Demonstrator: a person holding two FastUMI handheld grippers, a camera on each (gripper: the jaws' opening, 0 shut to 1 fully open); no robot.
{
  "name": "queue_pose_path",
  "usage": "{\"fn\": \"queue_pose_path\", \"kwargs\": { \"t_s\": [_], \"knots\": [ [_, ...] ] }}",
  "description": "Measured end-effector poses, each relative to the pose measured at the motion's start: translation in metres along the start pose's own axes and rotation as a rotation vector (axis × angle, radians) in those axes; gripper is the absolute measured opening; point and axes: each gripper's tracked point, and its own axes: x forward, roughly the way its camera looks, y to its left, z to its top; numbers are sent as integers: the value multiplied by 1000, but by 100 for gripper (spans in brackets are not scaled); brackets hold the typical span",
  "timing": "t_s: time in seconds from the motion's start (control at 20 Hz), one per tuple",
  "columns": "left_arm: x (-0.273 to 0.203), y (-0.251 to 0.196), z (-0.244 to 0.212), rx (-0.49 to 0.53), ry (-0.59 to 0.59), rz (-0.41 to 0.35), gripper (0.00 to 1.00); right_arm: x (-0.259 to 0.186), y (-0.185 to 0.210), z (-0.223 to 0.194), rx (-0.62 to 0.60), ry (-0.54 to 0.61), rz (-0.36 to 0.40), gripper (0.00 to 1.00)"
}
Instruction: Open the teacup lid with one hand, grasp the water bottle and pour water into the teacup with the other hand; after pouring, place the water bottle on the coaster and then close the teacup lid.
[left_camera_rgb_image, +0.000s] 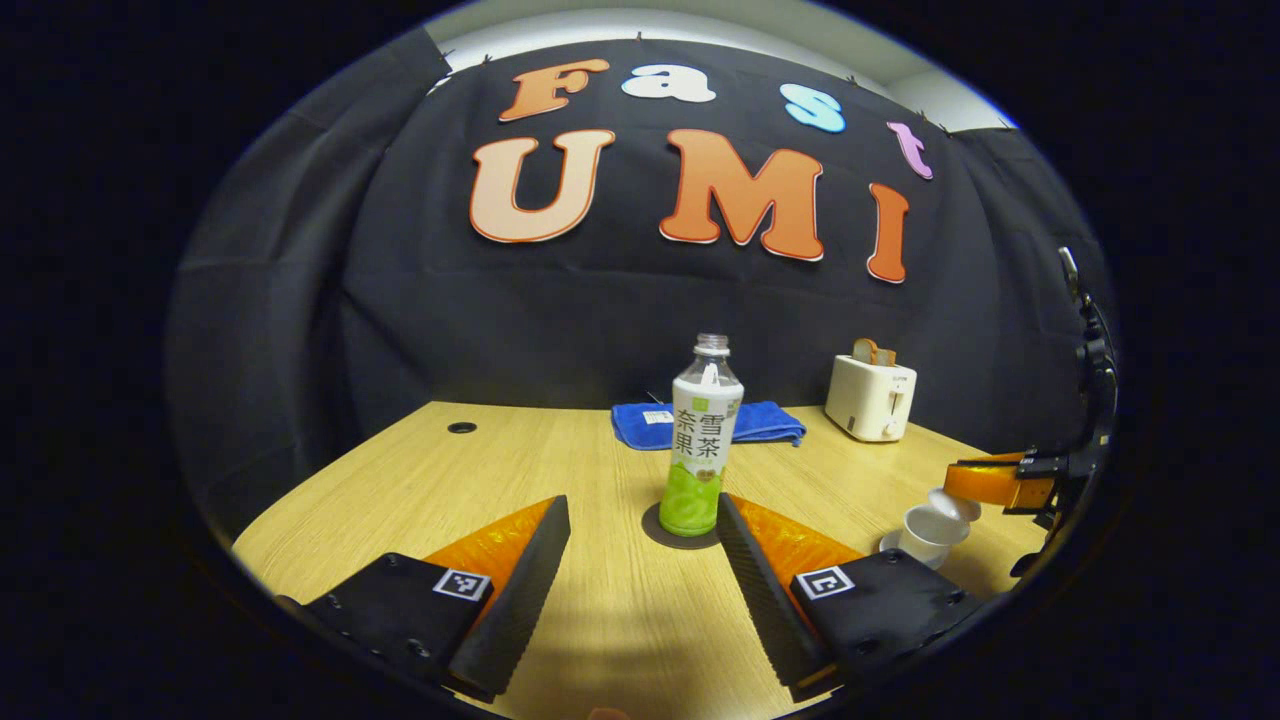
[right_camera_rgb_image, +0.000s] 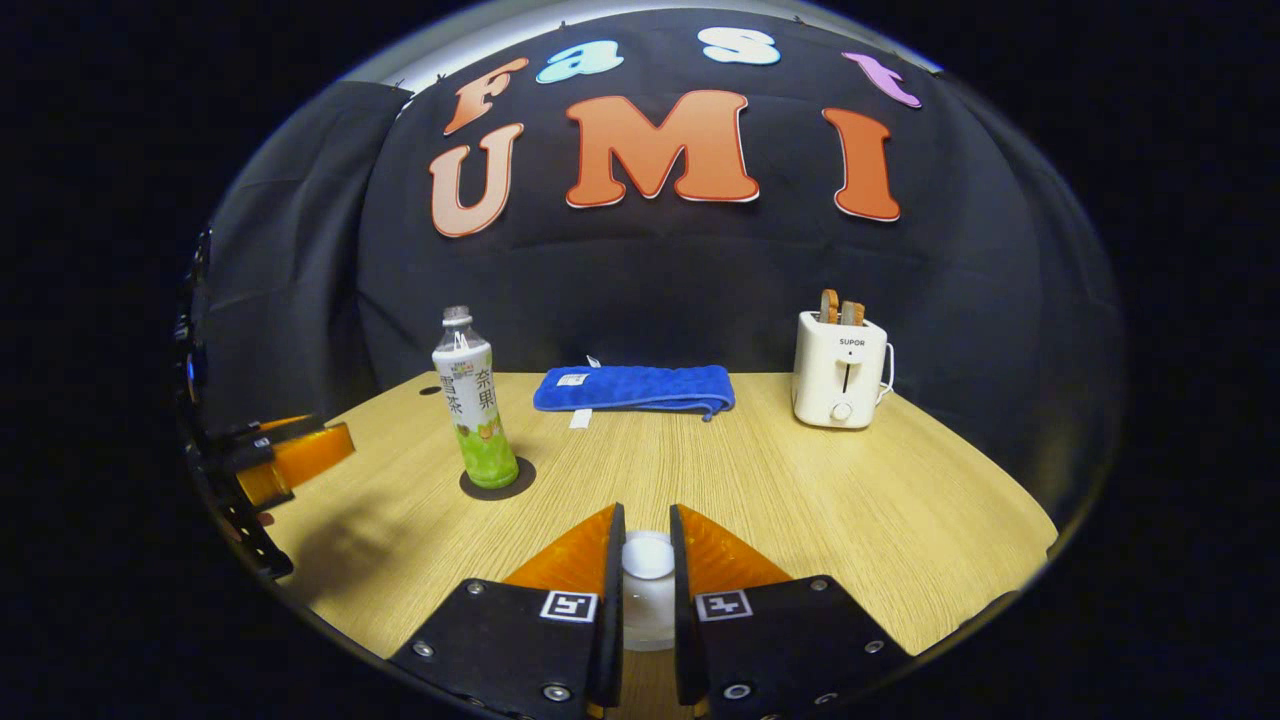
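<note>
The bottle (left_camera_rgb_image: 702, 440) stands upright on the dark coaster (left_camera_rgb_image: 652, 530) near the middle of the surface (left_camera_rgb_image: 600, 620), and its cap is off. The left gripper (left_camera_rgb_image: 643, 520) has its fingers spread wide, with the bottle just ahead between them, though I cannot tell whether the right finger touches it. So pouring seems finished, and the step in hand is closing the cup.

The right gripper (right_camera_rgb_image: 647, 560) has its fingers clenched on the white lid (right_camera_rgb_image: 648, 557). To do this well, it should keep the lid level, bring it straight above the cup's mouth and lower it slowly, loosening only when the lid sits flat.

The left gripper view shows what the other cannot: the open cup (left_camera_rgb_image: 930, 532) on its saucer, with the right gripper holding the lid just above its rim. The right gripper view shows the grip on the lid closely, and the bottle (right_camera_rgb_image: 473, 412) sitting fully inside the coaster (right_camera_rgb_image: 497, 480).
</note>
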Motion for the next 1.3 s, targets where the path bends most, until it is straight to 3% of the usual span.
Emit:
{"fn": "queue_pose_path", "kwargs": {
  "t_s": [0.6,0.8,1.3],
  "knots": [
    [-5,11,5,-21,-17,23,93,17,-5,-23,-7,31,-14,22],
    [-5,11,4,-24,-18,26,94,12,-4,-27,-5,37,-13,28],
    [-22,8,20,-35,-57,38,93,-29,-20,8,2,-47,-49,59]
  ]
}}
